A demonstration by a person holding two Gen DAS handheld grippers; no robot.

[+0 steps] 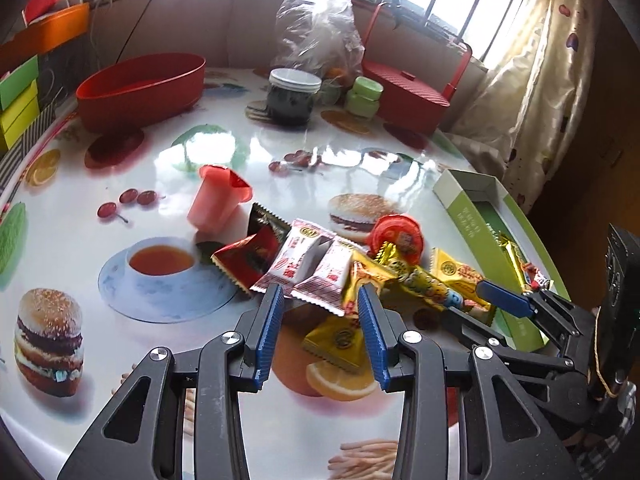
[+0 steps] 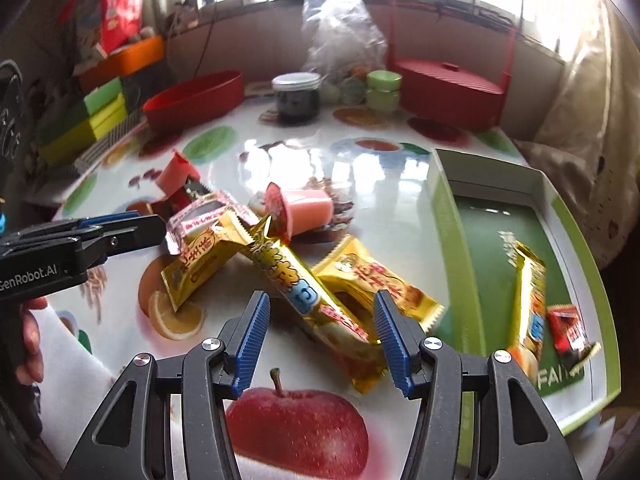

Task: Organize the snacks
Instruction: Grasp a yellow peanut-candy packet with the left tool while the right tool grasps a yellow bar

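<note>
**Both tongs hang over the snack pile, nothing gripped**

From my left wrist camera, the left gripper [image 1: 322, 294] sits low in the frame with its blue pads apart; a white-and-red snack packet [image 1: 320, 280] and a yellow packet [image 1: 340, 340] lie on the table in the gap beyond, but I see neither pad pressing on them. The snack pile [image 1: 360, 268] spreads across the middle of the frame, just right of centre, on the printed table [image 1: 120, 380]. A pink jelly cup [image 1: 216, 200] lies tipped at the pile's upper left, and a second cup with a red lid [image 1: 396, 238] rests on top of the pile. At the right edge, the green tray box [image 1: 472, 216] sits just beside the pile, with the right gripper [image 1: 504, 300] reaching in front of it.

From my right wrist camera, the right gripper [image 2: 320, 304] stands with its pads well apart, clamped on nothing. A long gold snack bar [image 2: 304, 292] runs diagonally between and beyond the pads; it lies on the table, and I cannot tell any contact. The green tray box [image 2: 444, 216] fills the right of this frame, holding a gold bar [image 2: 528, 300] and a small red packet [image 2: 568, 332] at its lower end. The left gripper [image 2: 160, 226] enters from the left edge, a hand [image 2: 32, 340] below it

A red oval basin [image 1: 140, 88], a dark jar [image 1: 294, 98] and a red lidded basket [image 1: 412, 88] stand along the table's far side in the upper part of the frame
</note>
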